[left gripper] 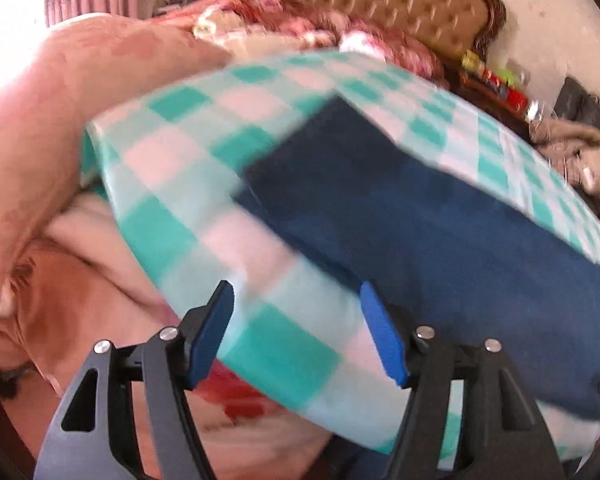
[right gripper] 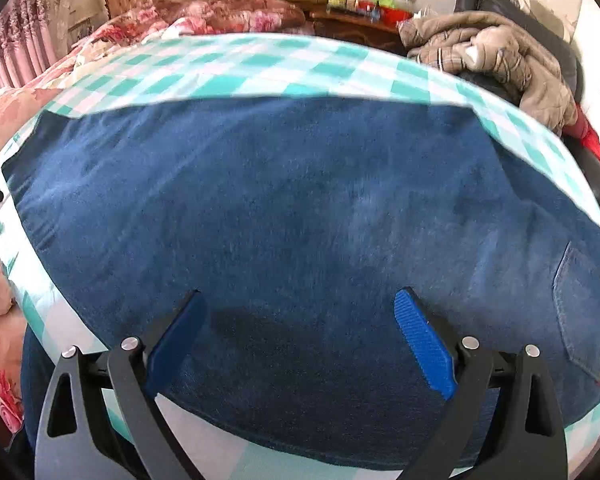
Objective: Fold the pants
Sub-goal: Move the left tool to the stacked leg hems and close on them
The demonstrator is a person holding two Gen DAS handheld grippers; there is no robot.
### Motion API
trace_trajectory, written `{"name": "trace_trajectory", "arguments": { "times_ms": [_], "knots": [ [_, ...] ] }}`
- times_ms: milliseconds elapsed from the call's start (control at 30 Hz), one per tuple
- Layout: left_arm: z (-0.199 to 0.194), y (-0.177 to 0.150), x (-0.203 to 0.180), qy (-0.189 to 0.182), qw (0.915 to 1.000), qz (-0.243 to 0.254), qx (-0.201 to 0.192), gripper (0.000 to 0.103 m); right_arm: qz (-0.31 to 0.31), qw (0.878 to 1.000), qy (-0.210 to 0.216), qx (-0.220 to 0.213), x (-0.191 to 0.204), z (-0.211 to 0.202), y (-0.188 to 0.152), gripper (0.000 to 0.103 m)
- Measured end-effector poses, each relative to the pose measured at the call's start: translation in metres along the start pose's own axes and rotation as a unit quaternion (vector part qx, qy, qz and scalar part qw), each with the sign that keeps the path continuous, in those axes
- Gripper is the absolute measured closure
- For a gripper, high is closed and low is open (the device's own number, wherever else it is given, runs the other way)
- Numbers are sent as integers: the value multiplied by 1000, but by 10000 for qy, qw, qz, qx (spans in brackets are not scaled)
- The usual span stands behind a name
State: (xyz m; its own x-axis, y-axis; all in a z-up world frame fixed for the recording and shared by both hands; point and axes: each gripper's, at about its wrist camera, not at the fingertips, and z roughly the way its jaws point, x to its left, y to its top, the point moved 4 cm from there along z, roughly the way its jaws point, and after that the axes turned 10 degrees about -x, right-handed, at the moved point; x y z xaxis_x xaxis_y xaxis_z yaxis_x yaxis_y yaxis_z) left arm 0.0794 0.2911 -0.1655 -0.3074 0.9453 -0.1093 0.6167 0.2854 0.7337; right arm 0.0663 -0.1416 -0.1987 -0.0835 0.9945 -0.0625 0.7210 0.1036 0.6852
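Here, blue pants (right gripper: 284, 216) flat on checked cloth (right gripper: 236, 64), both grippers' jaws apart and empty above them.

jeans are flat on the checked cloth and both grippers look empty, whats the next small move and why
Probably bring the left gripper across to the leg end of the jeans and grip it there. Its fingers are open over the checked cloth with nothing between them, beside the denim edge, and the jeans lie flat and unfolded.
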Motion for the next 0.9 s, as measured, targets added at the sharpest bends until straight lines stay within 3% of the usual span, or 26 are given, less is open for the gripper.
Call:
{"name": "trace_trajectory", "arguments": {
  "times_ms": [67,133,267,367,433,533,667,733,800,833,867,900],
  "knots": [
    [-3,10,-6,-169,9995,198,-176,49,28,9997,133,-192,3,-3,11,11],
    [4,19,-23,-441,9975,469,-287,52,0,9994,183,-288,7,-2,22,11],
    [28,24,-47,-622,9933,943,-227,52,-108,9993,61,-358,10,3,34,11],
    [59,23,-45,-499,9926,1105,76,52,-118,9997,-105,-162,3,16,30,11],
    [66,24,-32,-398,9927,1138,55,58,-78,9999,-148,-8,-4,23,25,11],
    [62,31,-12,-345,9940,1039,-3,58,51,10000,-56,59,-12,28,19,11],
    [58,38,6,-534,9956,775,43,70,97,9999,-27,18,-12,29,16,11],
    [51,40,9,-527,9961,712,-21,70,70,10000,-34,2,-12,29,16,11],
    [45,43,16,-298,9979,556,-126,69,76,10000,-22,11,-12,29,16,11],
    [40,45,25,-129,9991,349,-198,64,81,9999,-53,29,-13,28,17,11],
    [36,48,36,126,9995,132,-271,49,71,9999,-141,7,-14,27,18,11],
    [28,50,51,370,9983,-198,-407,47,62,9998,-172,-21,-14,25,20,11]
  ]
}}
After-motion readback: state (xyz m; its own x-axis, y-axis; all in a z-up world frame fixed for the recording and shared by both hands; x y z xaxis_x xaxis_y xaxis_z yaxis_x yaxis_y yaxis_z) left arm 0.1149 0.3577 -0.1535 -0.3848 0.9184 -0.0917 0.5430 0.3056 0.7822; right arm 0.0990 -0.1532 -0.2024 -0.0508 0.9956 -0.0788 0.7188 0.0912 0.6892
